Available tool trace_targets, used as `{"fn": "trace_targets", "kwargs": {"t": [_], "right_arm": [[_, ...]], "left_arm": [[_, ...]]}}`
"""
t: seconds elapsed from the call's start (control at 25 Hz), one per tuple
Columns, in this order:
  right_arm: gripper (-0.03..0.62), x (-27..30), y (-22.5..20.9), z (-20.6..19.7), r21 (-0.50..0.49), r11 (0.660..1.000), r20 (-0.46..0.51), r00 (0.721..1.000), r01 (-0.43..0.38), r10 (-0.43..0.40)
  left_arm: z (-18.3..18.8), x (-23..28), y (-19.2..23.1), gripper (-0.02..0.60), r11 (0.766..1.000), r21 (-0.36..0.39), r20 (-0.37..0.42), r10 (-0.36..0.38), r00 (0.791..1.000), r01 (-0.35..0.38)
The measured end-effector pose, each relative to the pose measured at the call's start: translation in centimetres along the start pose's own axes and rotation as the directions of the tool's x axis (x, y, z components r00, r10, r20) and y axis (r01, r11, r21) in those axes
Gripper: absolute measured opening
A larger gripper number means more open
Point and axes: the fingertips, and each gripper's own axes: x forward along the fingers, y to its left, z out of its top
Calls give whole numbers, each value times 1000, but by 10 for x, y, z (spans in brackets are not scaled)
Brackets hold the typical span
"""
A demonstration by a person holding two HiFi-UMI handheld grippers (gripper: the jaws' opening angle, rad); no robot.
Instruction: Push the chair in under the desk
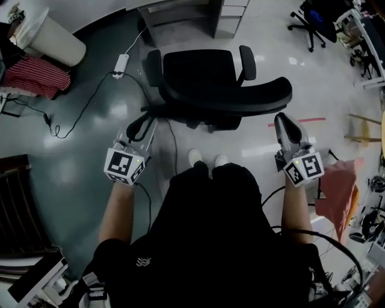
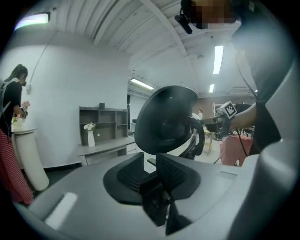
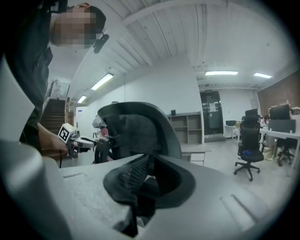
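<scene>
The black office chair point(image 1: 198, 69) stands in front of me, its curved backrest point(image 1: 240, 99) nearest my feet. Beyond it is the grey desk point(image 1: 180, 9) with a drawer unit point(image 1: 231, 15). My left gripper point(image 1: 139, 129) hangs just left of and below the backrest's left end. Its jaws stand a little apart with nothing between them, and the backrest point(image 2: 166, 122) shows beyond the left gripper point(image 2: 150, 159). My right gripper point(image 1: 285, 120) sits at the backrest's right end, close to it. Its pads look closed together and empty, with the backrest point(image 3: 136, 131) just beyond the right gripper point(image 3: 149, 159).
A white bin point(image 1: 51, 36) and a red checked cloth point(image 1: 36, 75) are at the far left. A power strip point(image 1: 120, 63) with a cable lies on the floor left of the chair. Another office chair point(image 1: 313, 24) stands far right; a pink cloth point(image 1: 337, 186) lies near my right arm.
</scene>
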Motion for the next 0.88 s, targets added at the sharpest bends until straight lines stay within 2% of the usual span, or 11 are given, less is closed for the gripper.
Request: {"fn": "trace_targets", "kwargs": {"t": [0.2, 0.4, 0.6, 0.8, 0.88], "right_arm": [[106, 10, -3, -19, -105, 991, -92, 993, -84, 74], [203, 26, -9, -45, -228, 957, -192, 972, -182, 139], [210, 38, -8, -62, -355, 896, -292, 942, -266, 164], [210, 42, -14, -80, -422, 850, -369, 916, -316, 157], [210, 43, -16, -88, -430, 843, -398, 906, -325, 146]], "left_arm": [[-8, 17, -17, 168, 993, 84, -47, -76, 996, 80], [-25, 34, -27, 230, 989, 119, -94, -82, 992, 93], [-38, 50, -33, 230, 981, 147, -159, -105, 982, 129], [-39, 58, -35, 233, 975, 171, -161, -115, 980, 142], [-41, 57, -35, 233, 973, 178, -164, -116, 980, 145]]}}
